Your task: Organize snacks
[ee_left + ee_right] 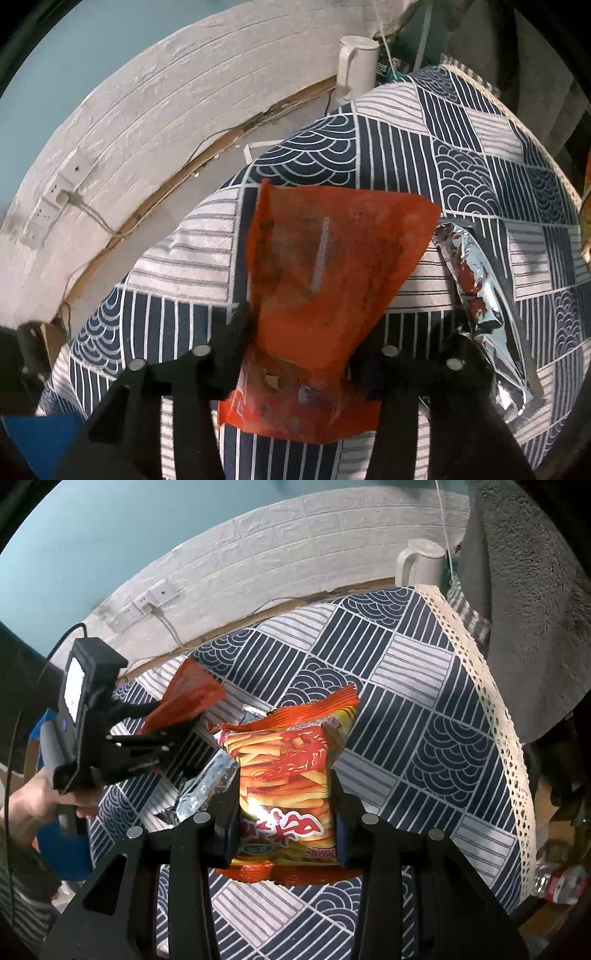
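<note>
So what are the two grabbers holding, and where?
The left gripper pinches the plain orange packet near its bottom end. The right gripper squeezes the fries snack bag by its two sides, low down.

A table draped in a navy-and-white patterned tablecloth (424, 686) with a lace edge (495, 701); a silver foil snack packet (480, 295) lies directly on the cloth, near the table's middle.

Both wrist views look steeply down, at close range, onto the patterned tablecloth (406, 140), facing the brick wall (295, 542). Shared: kettle (356, 66), upper right of each frame.
</note>
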Action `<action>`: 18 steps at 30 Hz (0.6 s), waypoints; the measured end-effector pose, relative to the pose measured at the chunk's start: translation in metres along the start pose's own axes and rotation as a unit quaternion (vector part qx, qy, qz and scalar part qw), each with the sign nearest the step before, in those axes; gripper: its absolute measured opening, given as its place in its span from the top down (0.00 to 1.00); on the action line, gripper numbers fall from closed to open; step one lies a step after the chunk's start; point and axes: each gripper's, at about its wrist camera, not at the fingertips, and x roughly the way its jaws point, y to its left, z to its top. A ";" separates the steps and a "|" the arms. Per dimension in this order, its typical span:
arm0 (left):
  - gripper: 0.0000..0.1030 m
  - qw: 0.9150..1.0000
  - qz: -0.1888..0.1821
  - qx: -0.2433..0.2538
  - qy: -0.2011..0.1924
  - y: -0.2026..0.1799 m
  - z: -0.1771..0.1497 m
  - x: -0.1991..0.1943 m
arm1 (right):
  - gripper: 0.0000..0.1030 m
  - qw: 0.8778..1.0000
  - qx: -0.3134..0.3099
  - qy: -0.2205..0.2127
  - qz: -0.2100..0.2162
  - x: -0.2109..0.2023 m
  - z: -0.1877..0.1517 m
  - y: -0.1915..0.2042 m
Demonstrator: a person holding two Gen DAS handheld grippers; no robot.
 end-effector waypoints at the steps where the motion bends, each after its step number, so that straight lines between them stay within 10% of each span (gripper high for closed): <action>1: 0.64 1.000 0.001 -0.005 -0.001 0.001 -0.001 -0.002 | 0.63 1.000 -0.002 -0.001 0.000 -0.001 0.000 0.001; 18: 0.67 0.998 0.016 -0.063 -0.017 0.017 -0.053 -0.085 | 0.63 0.999 -0.044 -0.028 -0.001 -0.033 -0.005 0.038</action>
